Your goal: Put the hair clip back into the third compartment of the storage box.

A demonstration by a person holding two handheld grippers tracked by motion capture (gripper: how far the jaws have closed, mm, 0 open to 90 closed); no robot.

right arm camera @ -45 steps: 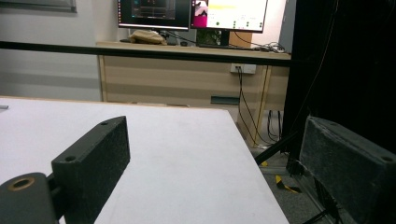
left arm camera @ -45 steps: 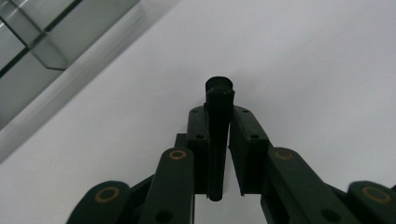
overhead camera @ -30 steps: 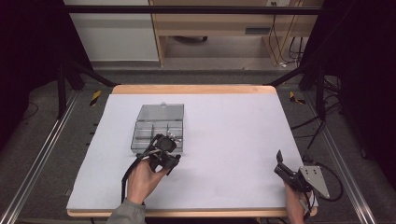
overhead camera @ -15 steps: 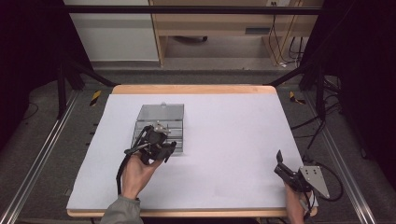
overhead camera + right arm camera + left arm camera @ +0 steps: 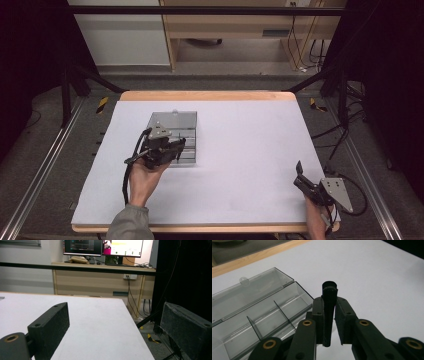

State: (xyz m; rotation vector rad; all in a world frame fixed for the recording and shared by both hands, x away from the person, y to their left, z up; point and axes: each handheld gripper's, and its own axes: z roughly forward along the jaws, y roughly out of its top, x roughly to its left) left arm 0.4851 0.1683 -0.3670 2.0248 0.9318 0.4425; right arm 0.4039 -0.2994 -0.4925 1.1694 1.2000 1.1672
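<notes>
1. White covers the table, with a wooden edge showing along its far and near sides; the table is the largest thing here.
2. Clear grey plastic makes up the compartment box, which lies open on the left half of the table, its lid folded flat toward the far side. In the left gripper view the box shows thin dividers splitting its tray into sections.
3. At the near right corner of the table sits the right gripper, held in a hand at the table's edge, well apart from the box. In its own view the right gripper has its jaws spread wide with nothing but bare table between them.
4. Over the near edge of the box is the left gripper, held in the person's left hand. In its own view the left gripper has its jaws clamped on a slim black rod.
5. That black rod stands between the pads and pokes out past their tips, just beside the box's near right corner, over the white surface.
</notes>
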